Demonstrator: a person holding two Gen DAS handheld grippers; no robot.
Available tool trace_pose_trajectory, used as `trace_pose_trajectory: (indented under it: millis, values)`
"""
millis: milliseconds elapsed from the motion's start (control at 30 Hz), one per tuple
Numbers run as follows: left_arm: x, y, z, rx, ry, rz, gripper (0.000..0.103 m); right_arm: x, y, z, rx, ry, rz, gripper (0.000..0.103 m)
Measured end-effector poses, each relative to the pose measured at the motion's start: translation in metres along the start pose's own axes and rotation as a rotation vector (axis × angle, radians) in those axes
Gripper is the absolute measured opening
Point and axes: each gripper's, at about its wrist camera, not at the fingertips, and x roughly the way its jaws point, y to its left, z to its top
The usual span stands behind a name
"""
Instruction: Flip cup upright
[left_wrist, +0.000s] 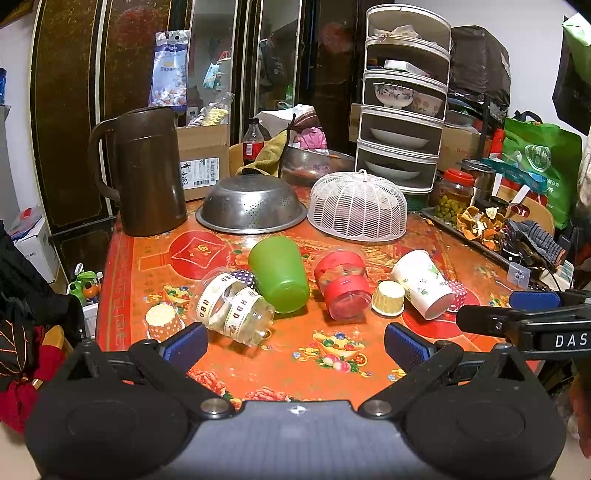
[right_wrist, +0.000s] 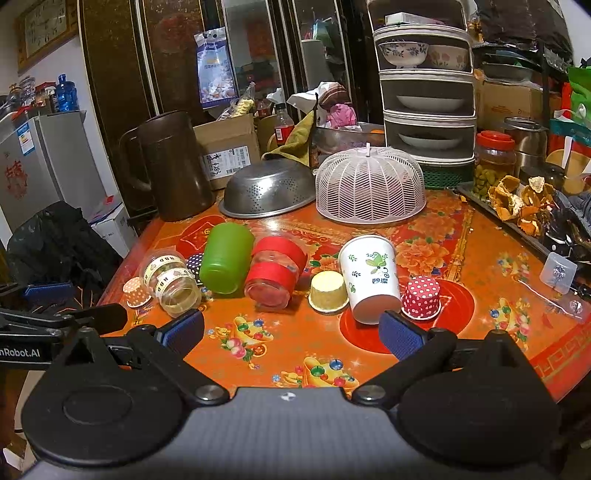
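Several cups lie on their sides on the red patterned table: a clear cup with HBD ribbon, a green cup, a clear cup with red bands and a white paper cup. Small baking cups stand mouth down: yellow, red dotted, orange dotted. My left gripper is open and empty before the row. My right gripper is open and empty, near the white cup's mouth; it also shows in the left wrist view.
A brown jug, an upturned steel colander and a white mesh food cover stand behind the cups. A stacked dish rack, a pickle jar and a tray of dried peel crowd the right.
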Motion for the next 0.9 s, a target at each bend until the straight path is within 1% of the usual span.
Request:
trace_pose_trajectory:
  millis: [900]
  values:
    - [0.005,-0.0012,-0.0032,-0.006,0.011,0.003,0.103,0.004,0.0001,0.0001,-0.005,0.003,0.005,0.102]
